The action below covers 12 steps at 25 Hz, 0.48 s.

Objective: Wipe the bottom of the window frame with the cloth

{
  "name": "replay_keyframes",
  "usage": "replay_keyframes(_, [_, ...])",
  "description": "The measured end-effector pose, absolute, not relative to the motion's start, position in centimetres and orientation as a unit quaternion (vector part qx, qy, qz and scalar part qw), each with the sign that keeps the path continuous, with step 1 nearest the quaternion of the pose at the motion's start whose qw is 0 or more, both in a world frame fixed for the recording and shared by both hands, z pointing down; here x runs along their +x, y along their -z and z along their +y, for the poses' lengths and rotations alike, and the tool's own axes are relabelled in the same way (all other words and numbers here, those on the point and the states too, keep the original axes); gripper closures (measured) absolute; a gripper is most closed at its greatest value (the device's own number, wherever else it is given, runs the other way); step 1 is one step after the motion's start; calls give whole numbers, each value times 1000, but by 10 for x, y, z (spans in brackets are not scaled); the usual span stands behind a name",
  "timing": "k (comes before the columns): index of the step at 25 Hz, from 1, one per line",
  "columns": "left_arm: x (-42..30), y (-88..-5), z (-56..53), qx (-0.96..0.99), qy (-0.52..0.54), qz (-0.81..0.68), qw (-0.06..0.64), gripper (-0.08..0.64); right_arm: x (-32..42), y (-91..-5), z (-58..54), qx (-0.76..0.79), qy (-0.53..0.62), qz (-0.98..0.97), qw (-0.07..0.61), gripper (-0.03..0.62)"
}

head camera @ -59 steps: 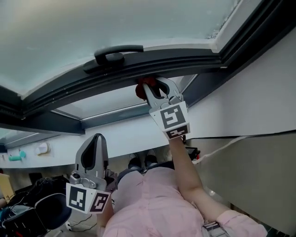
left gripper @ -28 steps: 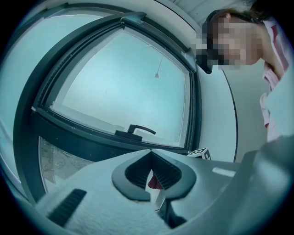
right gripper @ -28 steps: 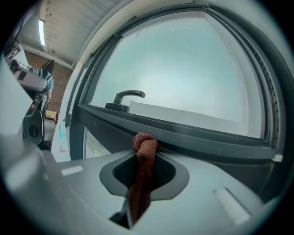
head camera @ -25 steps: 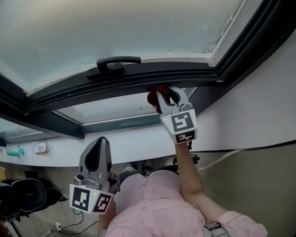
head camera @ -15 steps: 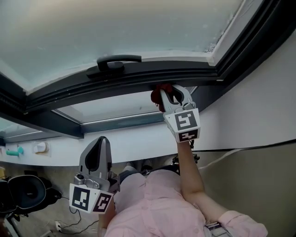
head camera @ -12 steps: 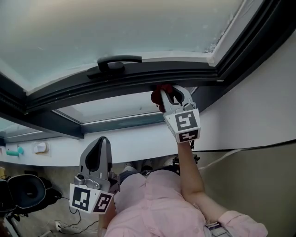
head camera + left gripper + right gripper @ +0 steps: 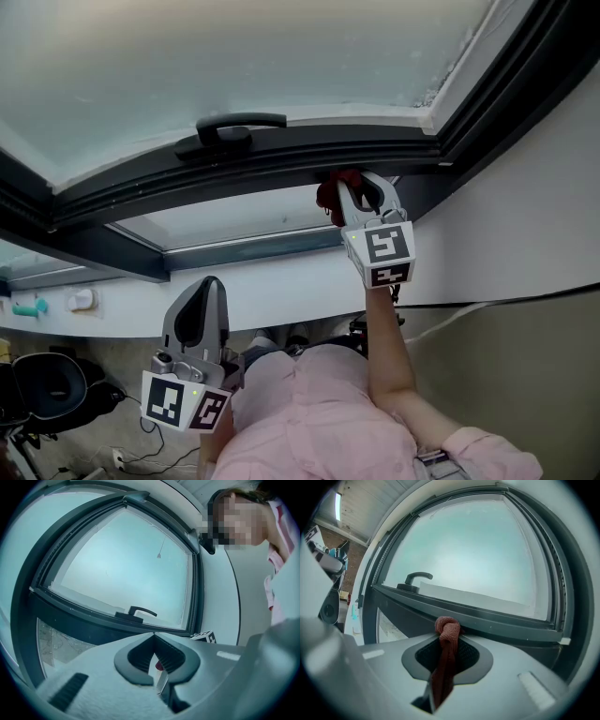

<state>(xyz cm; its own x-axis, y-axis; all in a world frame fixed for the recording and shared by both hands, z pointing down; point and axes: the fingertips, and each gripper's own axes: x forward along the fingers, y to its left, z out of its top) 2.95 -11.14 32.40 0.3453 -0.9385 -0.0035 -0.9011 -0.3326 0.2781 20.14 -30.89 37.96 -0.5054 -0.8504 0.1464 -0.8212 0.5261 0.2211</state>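
One red cloth (image 7: 447, 637), long axis along right claw (image 7: 353, 187), tip touching window frame (image 7: 497, 618).

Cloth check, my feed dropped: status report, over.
Right tongs shut on red cloth, cloth at window frame bottom rail. Left tongs shut, empty, held low. Nothing blocking the rail.

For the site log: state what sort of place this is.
Probably an indoor workroom or office: a large dark-framed window with a lever handle, a white wall below it, and clutter on the floor.
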Motion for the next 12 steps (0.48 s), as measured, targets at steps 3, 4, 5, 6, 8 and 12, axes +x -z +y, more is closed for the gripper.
replay_keyframes(3, [30,-324,-113,813,81,-565,114,560,209,-379,-310,492,60,-860,119,538])
replay_keyframes(4, [29,-324,-113,813,80,-566,115,560,213,-379,-311,496,59,-858,119,538])
replay_keyframes(5, [29,-324,-113,813,80,-566,115,560,216,-379,-312,500,58,-856,118,538])
replay_keyframes(6, [30,-324,-114,813,80,-566,114,560,220,-379,-313,503,57,-854,118,538])
replay_keyframes(8, [31,-325,-115,814,79,-565,114,560,224,-381,-314,506,56,-852,119,538])
replay_keyframes(12, [33,-322,-115,816,79,-562,111,560,225,-383,-314,505,57,-853,123,538])
